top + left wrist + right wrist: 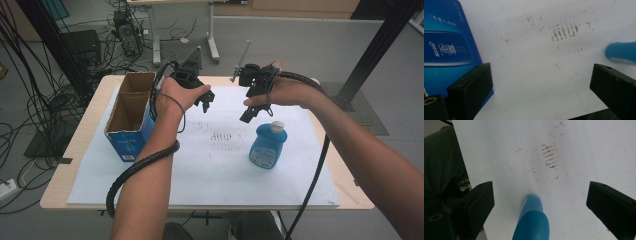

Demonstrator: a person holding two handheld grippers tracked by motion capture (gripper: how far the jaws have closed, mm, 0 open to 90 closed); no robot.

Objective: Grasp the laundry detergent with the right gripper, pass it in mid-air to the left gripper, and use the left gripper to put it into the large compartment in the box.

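A blue bottle (268, 145) with a white cap stands upright on the white sheet (210, 170), right of centre. My right gripper (250, 110) hovers above and just behind it, open. In the right gripper view the bottle (532, 220) sits low between the wide-apart jaws of that gripper (539, 195), untouched. An open-topped blue cardboard box (129, 117) stands at the left of the sheet. My left gripper (204, 102) hangs in the air to the right of the box, open and holding nothing. The left gripper view has the box (446, 50) at left and the bottle (621, 52) at right, beyond its jaws (540, 77).
Brown smudges (220, 136) mark the middle of the sheet. The sheet covers most of a light wooden table (75, 150). Beyond the table lie cables, a desk frame (155, 40) and black stands on a grey floor.
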